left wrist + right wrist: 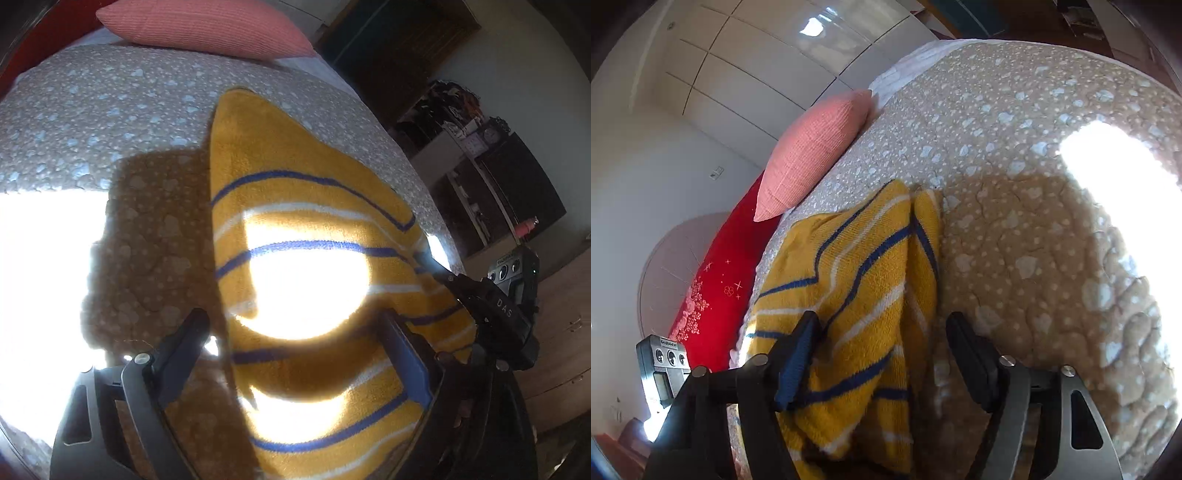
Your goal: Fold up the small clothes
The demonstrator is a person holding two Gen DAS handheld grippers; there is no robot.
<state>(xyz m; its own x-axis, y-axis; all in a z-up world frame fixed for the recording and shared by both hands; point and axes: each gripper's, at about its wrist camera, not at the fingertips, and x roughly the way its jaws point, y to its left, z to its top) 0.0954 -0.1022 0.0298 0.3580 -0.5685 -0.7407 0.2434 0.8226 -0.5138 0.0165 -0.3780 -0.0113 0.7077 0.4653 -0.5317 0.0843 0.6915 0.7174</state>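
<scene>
Both my tongs, left gripper (295, 328) and right gripper (882, 328), gape around the striped sweater (295, 206); only the left view shows shelves (476, 206).

Your sweater (295, 177) is a thick, fuzzy knit, matt yellow with blue and white stripes. The bedspread (1015, 122) under it is soft quilted cloth, puckered, matt. The pillow (812, 147) is ribbed pink fabric. Your fingers (798, 354) look like matt black plastic with blue pads, on brushed grey metal brackets. The wardrobe (768, 48) panels behind are smooth and glossy.
</scene>
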